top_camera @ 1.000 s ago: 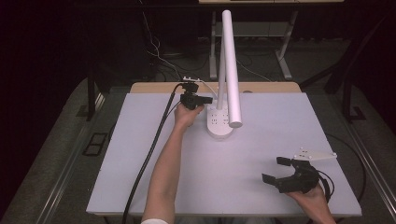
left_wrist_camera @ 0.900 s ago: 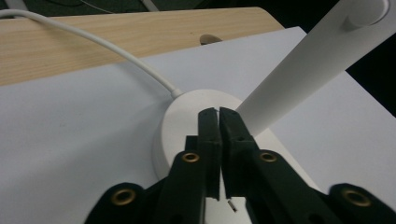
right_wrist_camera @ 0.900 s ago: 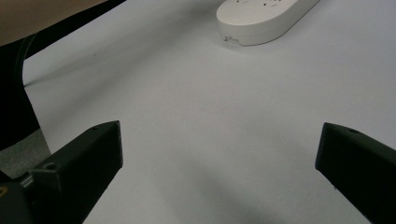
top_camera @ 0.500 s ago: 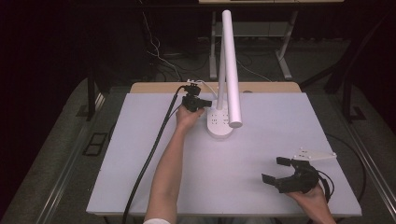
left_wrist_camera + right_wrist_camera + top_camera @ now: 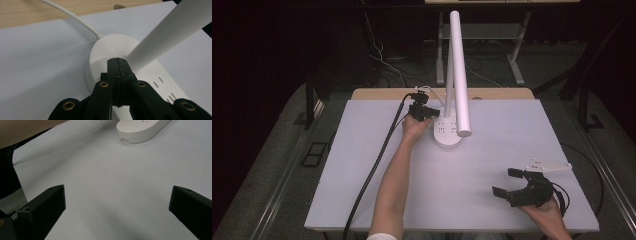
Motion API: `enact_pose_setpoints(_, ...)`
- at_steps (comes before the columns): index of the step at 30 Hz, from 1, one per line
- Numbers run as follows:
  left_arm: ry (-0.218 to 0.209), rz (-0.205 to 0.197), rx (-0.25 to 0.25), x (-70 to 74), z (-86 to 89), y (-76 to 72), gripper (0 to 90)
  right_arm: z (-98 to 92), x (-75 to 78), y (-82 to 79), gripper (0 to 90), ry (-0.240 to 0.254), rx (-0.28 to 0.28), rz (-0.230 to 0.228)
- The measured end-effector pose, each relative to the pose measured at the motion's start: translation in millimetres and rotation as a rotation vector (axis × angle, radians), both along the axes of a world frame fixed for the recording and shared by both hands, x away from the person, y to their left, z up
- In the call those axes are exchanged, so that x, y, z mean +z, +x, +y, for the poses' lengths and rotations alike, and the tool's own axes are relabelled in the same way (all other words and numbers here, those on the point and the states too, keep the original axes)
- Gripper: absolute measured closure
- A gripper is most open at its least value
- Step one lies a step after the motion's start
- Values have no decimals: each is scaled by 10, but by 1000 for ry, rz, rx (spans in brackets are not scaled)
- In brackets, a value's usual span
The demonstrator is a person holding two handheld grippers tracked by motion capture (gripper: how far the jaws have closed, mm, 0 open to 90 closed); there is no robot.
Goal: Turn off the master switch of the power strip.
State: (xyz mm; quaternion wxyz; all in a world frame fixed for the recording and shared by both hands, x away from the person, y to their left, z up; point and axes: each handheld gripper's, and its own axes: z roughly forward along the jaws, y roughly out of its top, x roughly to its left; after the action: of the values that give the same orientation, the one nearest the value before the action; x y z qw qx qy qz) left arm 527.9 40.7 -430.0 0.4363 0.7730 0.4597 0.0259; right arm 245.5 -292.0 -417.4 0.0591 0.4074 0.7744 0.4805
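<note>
A white desk lamp stands at the back middle of the table, with a round base [image 5: 447, 134] that carries sockets and a long white tube head [image 5: 459, 75]. My left gripper [image 5: 424, 111] is at the base's left side. In the left gripper view it [image 5: 117, 61] is shut with nothing between the jaws, its tip on top of the base [image 5: 105, 47] right beside the foot of the stem [image 5: 170, 32]. My right gripper [image 5: 506, 182] rests open near the front right, and in its own view it [image 5: 117, 195] has nothing between the jaws.
A white cord [image 5: 75, 17] runs from the lamp base back over the wooden desk edge [image 5: 377, 93]. The white tabletop [image 5: 362, 175] spreads wide around both hands. The left forearm [image 5: 25, 130] crosses the far left of the right gripper view, where the base end [image 5: 140, 130] lies ahead.
The left hand has edged slightly toward the lamp base. The right hand and the lamp have kept still.
</note>
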Motion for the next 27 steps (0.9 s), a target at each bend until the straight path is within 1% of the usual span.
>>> enact_pose_setpoints(1,-5,-1,6,-2,-3,5,898,-1,0,-1,0,1,-1,-1)
enact_pose_setpoints(2,0,-1,6,0,-4,6,898,-2,2,-3,0,0,-1,2)
enact_pose_setpoints(4,1,10,-2,-3,11,15,900,-5,0,-3,0,3,-6,1)
enact_pose_setpoints(5,-12,15,0,-8,11,18,900,-5,0,-3,0,3,-6,1)
enact_pose_setpoints(11,-12,18,8,-25,0,19,900,-9,5,-12,0,-1,-5,0)
enact_pose_setpoints(12,-15,23,10,-24,-1,21,900,-10,6,-14,0,-1,-5,-1)
enact_pose_setpoints(14,-24,50,24,-17,0,34,900,-15,5,-13,0,-1,-6,-2)
enact_pose_setpoints(15,-24,55,27,-13,-5,47,900,-16,5,-13,0,1,-9,-3)
enact_pose_setpoints(16,-18,58,33,-3,-21,47,900,-19,6,-14,0,0,-7,-3)
enact_pose_setpoints(17,-3,58,29,8,-30,48,900,-20,6,-14,0,0,-7,-3)
enact_pose_setpoints(19,10,46,36,15,-55,42,900,-22,5,-14,0,-1,-8,-3)
enact_pose_setpoints(20,22,49,28,21,-51,43,900,-23,5,-15,0,-2,-8,-2)
enact_pose_setpoints(22,18,53,31,19,-51,50,900,-25,5,-15,0,-2,-8,-3)
enact_pose_setpoints(23,13,65,44,21,-52,53,900,-26,6,-17,0,-4,-7,-4)
enact_pose_setpoints(24,5,69,53,17,-54,52,900,-27,7,-20,0,-6,-7,-3)
enact_pose_setpoints(25,10,72,50,20,-54,53,900,-28,6,-23,0,-5,-7,-4)
enact_pose_setpoints(26,7,73,62,25,-74,52,900,-34,6,-24,0,-8,-5,-6)
enact_pose_setpoints(27,30,70,46,35,-72,54,900,-38,7,-25,0,-7,-8,-7)
